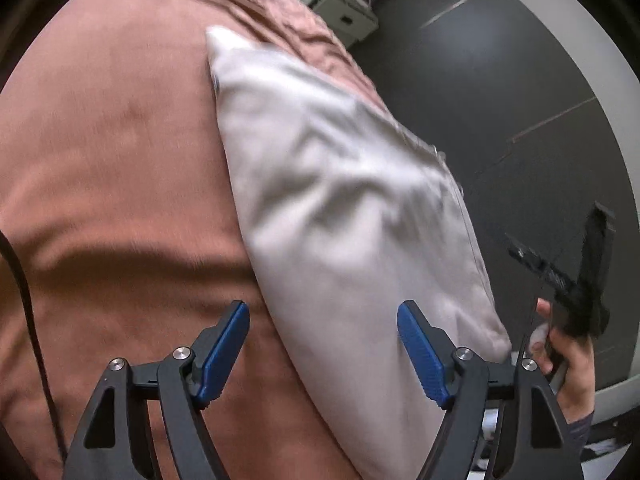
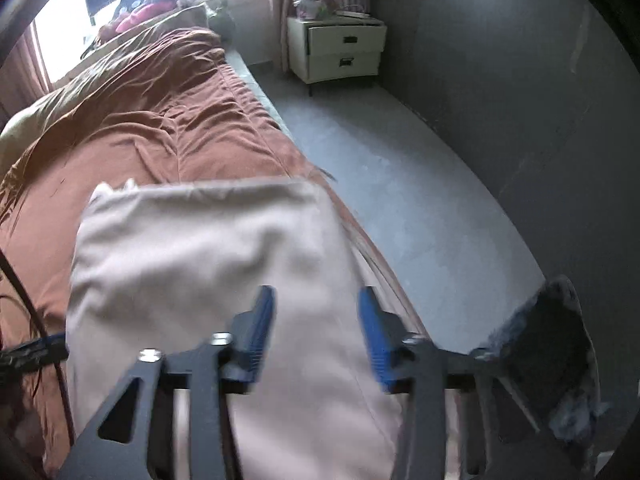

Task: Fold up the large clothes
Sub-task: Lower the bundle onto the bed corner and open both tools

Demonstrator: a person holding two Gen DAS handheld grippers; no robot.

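Folded garment (image 1: 352, 208) lies beneath both open grippers.

Left gripper (image 1: 323, 354): black linked arms, silver screws, blue ribbed pads (image 1: 420, 354). Right gripper (image 2: 316, 334) matches. A hand (image 1: 570, 364) shows a dark patterned cuff.

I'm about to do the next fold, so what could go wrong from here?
The folded pale garment lies close to the bed edge, so a tug might slide it onto the floor. Both the left gripper and right gripper are open above it, so a hasty pinch could also catch the brown bedcover.
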